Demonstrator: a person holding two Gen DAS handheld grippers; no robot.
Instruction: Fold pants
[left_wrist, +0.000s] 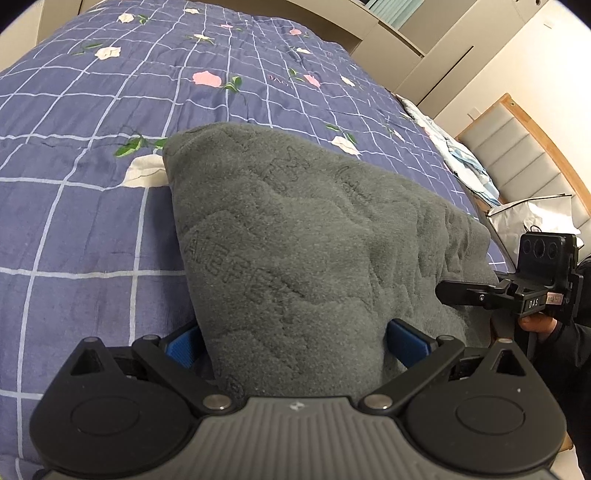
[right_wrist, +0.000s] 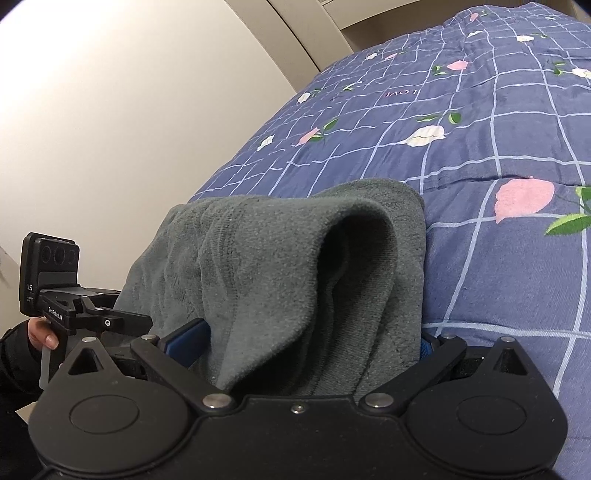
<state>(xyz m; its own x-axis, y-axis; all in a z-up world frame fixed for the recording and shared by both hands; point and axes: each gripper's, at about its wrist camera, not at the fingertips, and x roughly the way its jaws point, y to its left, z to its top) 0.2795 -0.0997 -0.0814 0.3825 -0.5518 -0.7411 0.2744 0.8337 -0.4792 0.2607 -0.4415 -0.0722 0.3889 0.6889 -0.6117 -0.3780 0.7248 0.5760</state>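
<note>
The grey fleece pants, embossed with faint lettering, fill the centre of your left wrist view and lie bunched on the blue grid-patterned quilt with pink and white flowers. In your right wrist view the same pants rise from the lower centre as a draped fold with a dark hollow beneath its upper edge, and the quilt spreads to the right.

Your left gripper has fabric bulging between its blue-padded fingers — the jaws stand wide apart around a thick bundle, pads against the cloth. Your right gripper likewise straddles the fold, its left blue finger pressed to the cloth and the other mostly hidden behind it.

At the right edge of the left view you see the other gripper's black body and, below it, your hand. Beyond, in the upper right — a padded grey headboard with a wooden frame and a white paper bag.
</note>
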